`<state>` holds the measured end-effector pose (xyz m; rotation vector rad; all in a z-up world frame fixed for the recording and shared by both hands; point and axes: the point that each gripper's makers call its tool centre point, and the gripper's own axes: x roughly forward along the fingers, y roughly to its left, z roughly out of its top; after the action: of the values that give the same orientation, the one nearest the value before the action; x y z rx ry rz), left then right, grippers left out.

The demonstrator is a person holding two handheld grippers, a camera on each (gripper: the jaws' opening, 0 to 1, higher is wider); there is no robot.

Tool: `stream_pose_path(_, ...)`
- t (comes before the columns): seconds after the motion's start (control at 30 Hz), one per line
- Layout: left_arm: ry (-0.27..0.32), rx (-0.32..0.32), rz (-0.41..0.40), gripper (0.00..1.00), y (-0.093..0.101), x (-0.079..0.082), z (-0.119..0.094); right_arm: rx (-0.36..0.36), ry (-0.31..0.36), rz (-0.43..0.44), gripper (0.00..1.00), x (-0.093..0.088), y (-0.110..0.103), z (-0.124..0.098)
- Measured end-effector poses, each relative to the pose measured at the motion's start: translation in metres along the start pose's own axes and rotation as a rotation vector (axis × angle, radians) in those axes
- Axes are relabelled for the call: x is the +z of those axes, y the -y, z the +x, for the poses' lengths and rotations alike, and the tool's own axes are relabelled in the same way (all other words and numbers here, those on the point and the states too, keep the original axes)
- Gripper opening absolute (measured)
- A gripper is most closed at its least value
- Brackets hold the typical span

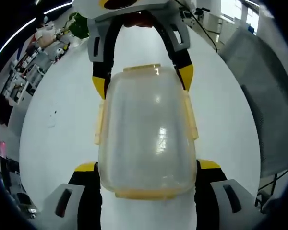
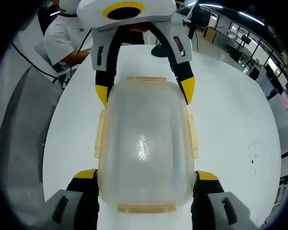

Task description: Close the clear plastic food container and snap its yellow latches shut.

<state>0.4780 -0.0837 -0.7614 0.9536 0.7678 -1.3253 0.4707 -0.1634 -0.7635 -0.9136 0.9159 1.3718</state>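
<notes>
The clear plastic food container (image 1: 146,129) lies on the white table with its lid on, seen end-on in both views (image 2: 144,143). Pale yellow latches (image 1: 190,117) sit along its long sides, and another latch (image 1: 143,68) runs across the far end. My left gripper (image 1: 147,165) is open, its black and yellow jaws flanking the near end of the box. From the opposite end comes my right gripper (image 1: 142,81), its jaws likewise spread around the far corners. The right gripper view mirrors this: right gripper (image 2: 147,174) near, left gripper (image 2: 144,91) far. Whether any jaw presses the walls is unclear.
The white table (image 1: 57,143) is round-edged, with bare surface on both sides of the box. A grey mesh chair (image 1: 271,110) stands at the table's edge. A person in a white shirt (image 2: 62,36) sits behind the far side. Shelves and office desks fill the background.
</notes>
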Motion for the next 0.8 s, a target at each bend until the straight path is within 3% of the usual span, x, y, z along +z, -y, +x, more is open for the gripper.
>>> stream_pose_path(0.23, -0.018, -0.003, -0.018, 0.79, 0.001, 0.001, -0.001, -0.015, -0.019, 0.004, 0.80, 0.001, -0.001, -0.002)
stream_pose_path(0.27, -0.013, 0.000, -0.050, 0.82, 0.001, 0.003, -0.001, -0.029, -0.009, 0.030, 0.85, 0.003, 0.002, -0.003)
stream_pose_path(0.33, 0.014, 0.021, -0.107, 1.00, -0.001, 0.009, -0.001, -0.060, 0.021, 0.070, 0.99, 0.008, 0.007, -0.005)
stream_pose_path(0.43, -0.002, 0.032, -0.064, 0.99, -0.002, 0.007, -0.005, -0.076, -0.004, 0.012, 0.99, 0.006, 0.007, -0.007)
stream_pose_path(0.67, -0.022, 0.035, -0.050, 0.99, 0.003, 0.006, -0.012, -0.090, 0.000, 0.022, 0.99, 0.008, 0.002, -0.017)
stream_pose_path(0.8, 0.002, 0.061, -0.079, 0.99, 0.004, 0.011, -0.021, -0.117, 0.061, 0.086, 0.99, 0.014, -0.003, -0.027)
